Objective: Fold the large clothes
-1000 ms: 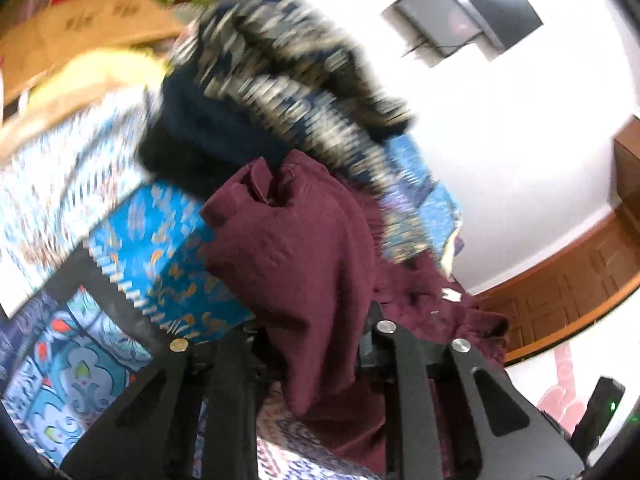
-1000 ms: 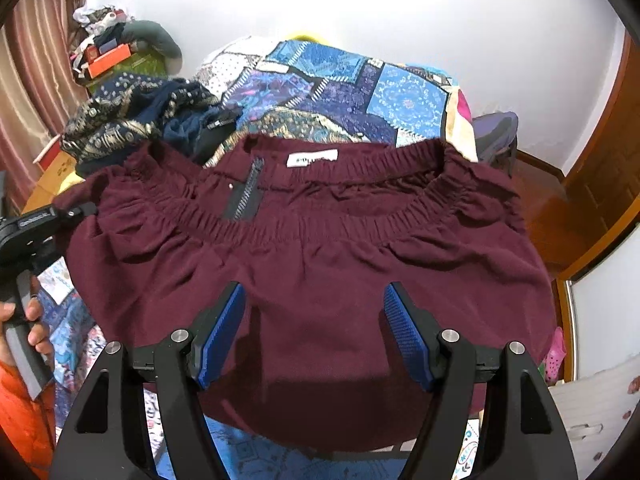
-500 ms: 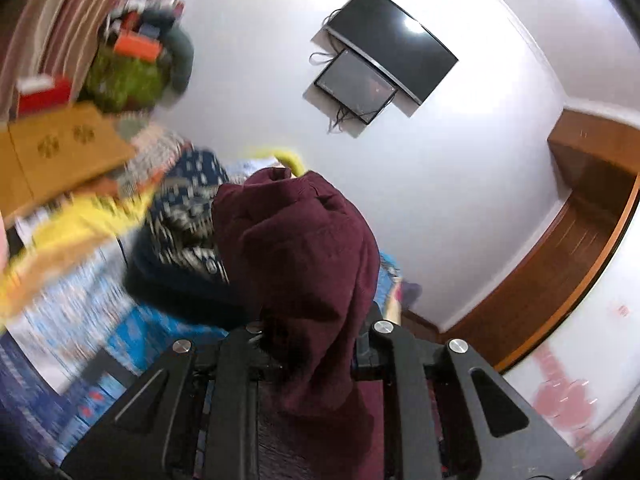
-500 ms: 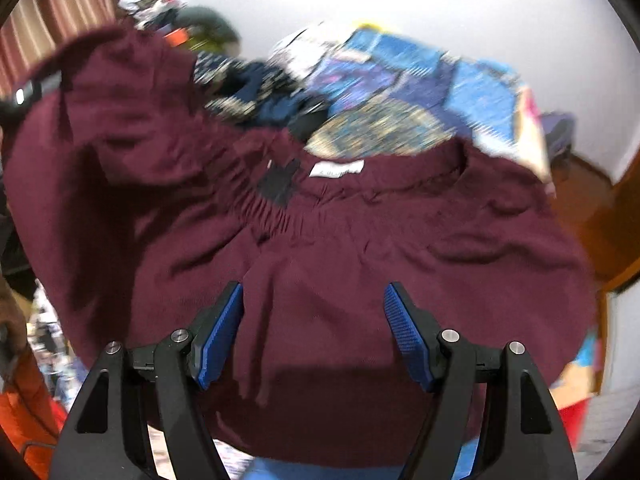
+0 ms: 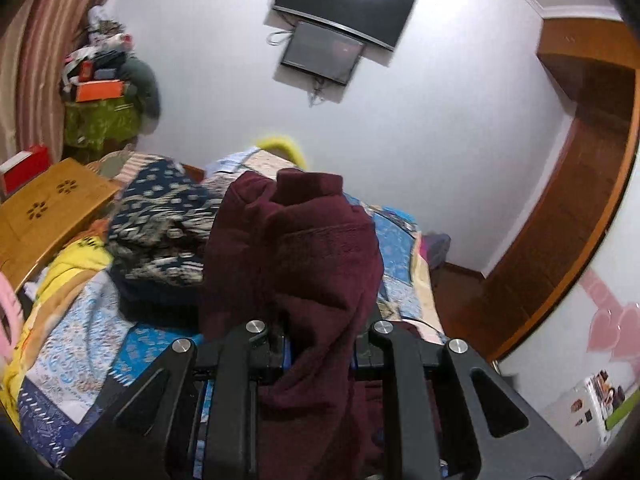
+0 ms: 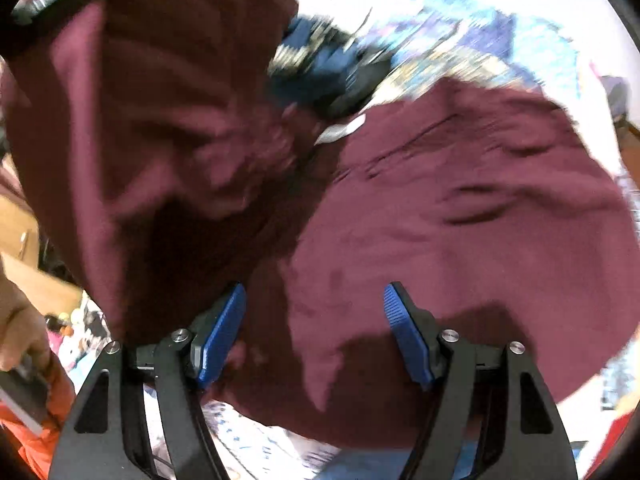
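A maroon skirt (image 6: 460, 208) with a gathered waistband and a white label lies spread on the patterned bedspread (image 5: 72, 344). Its left side is lifted high, bunched in my left gripper (image 5: 320, 344), which is shut on the maroon cloth (image 5: 304, 248). In the right wrist view that raised fold (image 6: 132, 112) hangs over the flat part. My right gripper (image 6: 314, 320) hovers just above the skirt's lower part, its blue pads (image 6: 222, 340) wide apart with nothing clamped between them.
A dark blue patterned garment (image 5: 160, 224) is heaped on the bed behind the skirt. A wooden lap table (image 5: 44, 216) stands at the left, screens (image 5: 344, 8) hang on the wall, a wooden door frame (image 5: 560, 208) is at the right. A person's hand (image 6: 20, 332) shows low left.
My left gripper has risen with the skirt's edge, lifting that side and carrying it over the flat part. The right gripper tipped down closer to the cloth, still open.
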Demonstrator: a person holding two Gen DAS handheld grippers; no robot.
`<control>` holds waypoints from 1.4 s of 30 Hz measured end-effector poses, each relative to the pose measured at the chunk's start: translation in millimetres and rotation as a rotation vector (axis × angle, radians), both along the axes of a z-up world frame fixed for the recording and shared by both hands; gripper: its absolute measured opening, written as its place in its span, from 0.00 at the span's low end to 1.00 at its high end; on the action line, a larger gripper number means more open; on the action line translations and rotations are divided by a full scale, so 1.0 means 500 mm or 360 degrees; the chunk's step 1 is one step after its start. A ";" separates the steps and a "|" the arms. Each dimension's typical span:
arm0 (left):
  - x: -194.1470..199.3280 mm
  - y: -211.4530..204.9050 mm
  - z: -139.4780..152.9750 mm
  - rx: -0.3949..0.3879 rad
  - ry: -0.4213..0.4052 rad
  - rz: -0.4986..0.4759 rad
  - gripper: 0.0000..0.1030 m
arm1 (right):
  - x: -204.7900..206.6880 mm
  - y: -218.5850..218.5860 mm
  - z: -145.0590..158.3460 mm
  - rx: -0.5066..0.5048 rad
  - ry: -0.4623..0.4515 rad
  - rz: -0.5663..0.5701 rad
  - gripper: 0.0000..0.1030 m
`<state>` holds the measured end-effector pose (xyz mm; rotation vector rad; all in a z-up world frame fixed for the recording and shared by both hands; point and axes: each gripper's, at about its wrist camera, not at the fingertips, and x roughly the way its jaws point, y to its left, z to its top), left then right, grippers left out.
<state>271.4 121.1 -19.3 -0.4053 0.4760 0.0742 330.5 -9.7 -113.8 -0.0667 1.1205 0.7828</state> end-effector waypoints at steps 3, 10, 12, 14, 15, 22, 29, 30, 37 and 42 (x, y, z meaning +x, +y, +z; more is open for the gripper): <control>0.032 -0.063 0.005 0.0025 0.0006 -0.0087 0.18 | 0.016 -0.094 0.042 0.0065 -0.0090 -0.0148 0.66; 0.103 -0.256 -0.054 0.0076 0.0138 -0.0402 0.18 | 0.048 -0.299 0.095 -0.0012 -0.0270 -0.0530 0.66; 0.124 -0.308 -0.103 0.0092 0.0267 -0.0513 0.18 | 0.054 -0.333 0.101 -0.0050 -0.0295 -0.0595 0.66; 0.138 -0.345 -0.154 0.0088 0.0397 -0.0611 0.20 | 0.058 -0.370 0.106 -0.0077 -0.0309 -0.0641 0.66; 0.140 -0.358 -0.176 0.0076 0.0449 -0.0650 0.21 | 0.058 -0.386 0.109 -0.0093 -0.0324 -0.0659 0.66; 0.105 -0.388 -0.209 0.0250 0.0482 -0.0740 0.31 | 0.023 -0.449 0.133 -0.0122 -0.0368 -0.0713 0.66; 0.045 -0.393 -0.178 0.0356 0.0454 -0.0838 0.34 | 0.004 -0.426 0.153 -0.0103 -0.0434 -0.0632 0.66; 0.038 -0.388 -0.173 0.0374 0.0449 -0.0848 0.34 | -0.002 -0.424 0.157 -0.0095 -0.0446 -0.0619 0.66; -0.019 -0.303 -0.122 0.0481 0.0367 -0.0738 0.57 | -0.005 -0.350 0.186 -0.0040 -0.0520 -0.0490 0.66; -0.030 -0.210 -0.105 0.0526 0.0352 -0.0553 0.64 | 0.003 -0.281 0.184 -0.0013 -0.0514 -0.0384 0.66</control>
